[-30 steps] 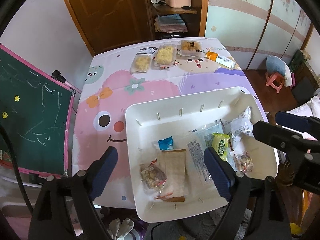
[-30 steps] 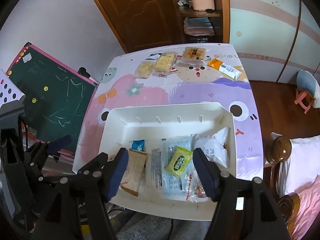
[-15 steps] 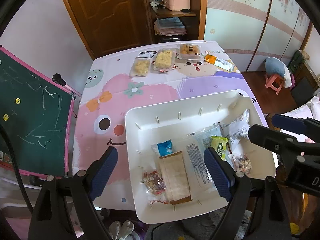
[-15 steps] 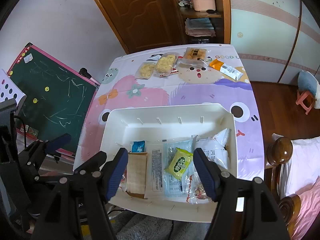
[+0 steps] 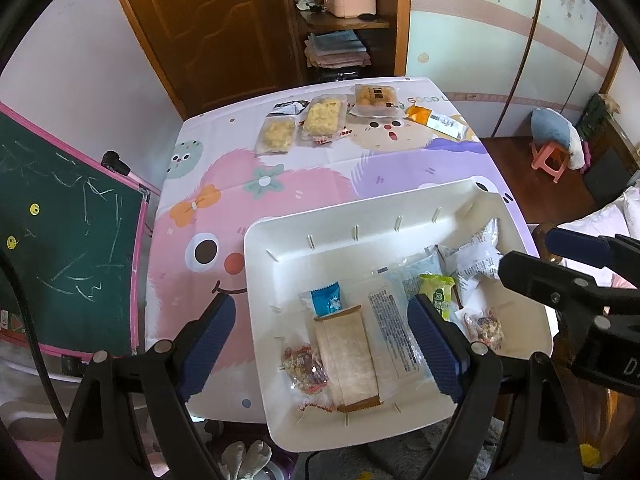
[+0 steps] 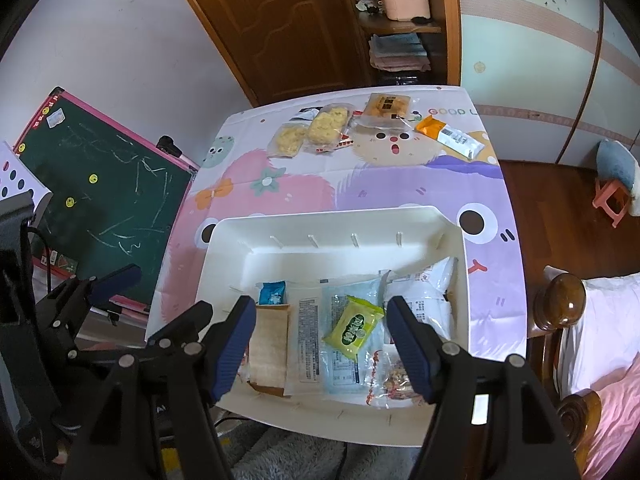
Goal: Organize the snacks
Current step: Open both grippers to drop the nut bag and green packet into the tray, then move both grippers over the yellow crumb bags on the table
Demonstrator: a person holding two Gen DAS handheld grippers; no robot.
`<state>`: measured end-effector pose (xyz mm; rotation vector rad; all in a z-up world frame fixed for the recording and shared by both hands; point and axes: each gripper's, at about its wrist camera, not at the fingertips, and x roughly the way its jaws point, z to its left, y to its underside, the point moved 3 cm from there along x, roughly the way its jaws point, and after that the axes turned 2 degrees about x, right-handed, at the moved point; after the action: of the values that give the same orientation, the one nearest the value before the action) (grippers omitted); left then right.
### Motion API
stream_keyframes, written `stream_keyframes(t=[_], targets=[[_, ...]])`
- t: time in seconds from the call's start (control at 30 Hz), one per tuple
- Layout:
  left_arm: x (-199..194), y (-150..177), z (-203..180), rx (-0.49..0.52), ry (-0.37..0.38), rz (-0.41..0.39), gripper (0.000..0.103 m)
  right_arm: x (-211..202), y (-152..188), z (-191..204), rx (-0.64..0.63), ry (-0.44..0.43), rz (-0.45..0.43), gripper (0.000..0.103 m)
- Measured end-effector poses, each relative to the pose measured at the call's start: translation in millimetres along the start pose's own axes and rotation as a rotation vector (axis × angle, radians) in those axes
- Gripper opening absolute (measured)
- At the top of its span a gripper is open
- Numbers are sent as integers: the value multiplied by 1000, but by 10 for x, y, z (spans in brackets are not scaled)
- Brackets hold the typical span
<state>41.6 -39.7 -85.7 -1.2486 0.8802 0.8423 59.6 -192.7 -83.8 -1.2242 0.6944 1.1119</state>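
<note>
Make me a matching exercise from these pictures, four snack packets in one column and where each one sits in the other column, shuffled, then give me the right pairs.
Things:
1. orange packet
2. small blue packet
3. green packet
4. brown cracker pack

Places:
A. in the white tray, on top of a clear bag
B. far end of the table, right-most of the row
C. in the tray, at the left of the pile
D. far end of the table, left of the orange one

Pairs: 1-B, 2-C, 3-A, 4-D
</note>
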Motion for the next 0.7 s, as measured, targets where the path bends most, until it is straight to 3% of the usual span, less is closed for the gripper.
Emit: stream_keyframes(t=[0.37, 0.7], targets=[[7, -399, 87, 19, -23, -49, 87, -4, -308, -125, -9, 25, -10, 68], [-67, -900, 340, 29, -50, -103, 87, -59, -886, -22, -81, 73, -51, 68]])
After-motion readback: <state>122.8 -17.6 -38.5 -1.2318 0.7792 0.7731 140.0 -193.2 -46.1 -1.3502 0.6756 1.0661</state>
